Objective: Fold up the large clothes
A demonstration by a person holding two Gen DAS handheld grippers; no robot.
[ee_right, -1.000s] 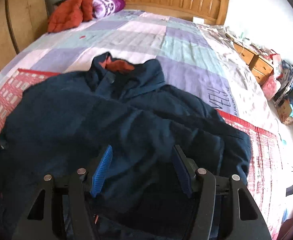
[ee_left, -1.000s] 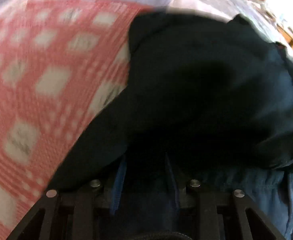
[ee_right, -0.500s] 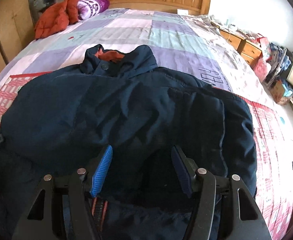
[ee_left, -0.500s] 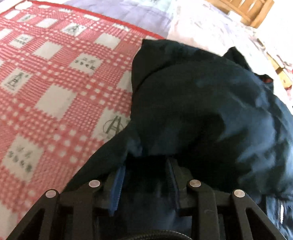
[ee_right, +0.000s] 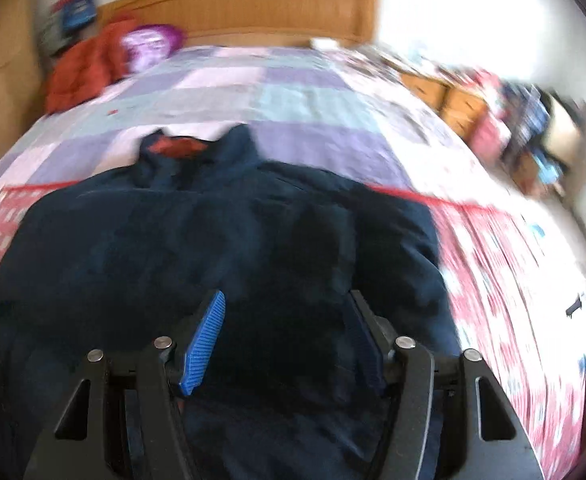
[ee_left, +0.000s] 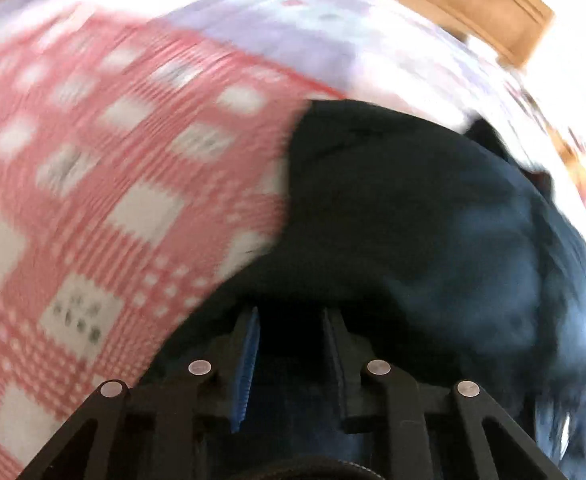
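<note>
The left gripper is closing on a fold of the dark jacket; the right gripper is opening above it, pinching nothing. The jacket lies bundled on the red checked cloth across the bed, sleeves seemingly folded in, final folds apparently left.

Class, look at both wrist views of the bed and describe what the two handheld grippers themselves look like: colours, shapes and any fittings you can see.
Both are alike. The left gripper and right gripper each have matte black angular frames with cut-out openings, round silver bolt heads along the top, and two fingers lined with ribbed blue pads. A black curved rim shows at the bottom edge of the left view. No hands, sleeves or markings are visible.
</note>
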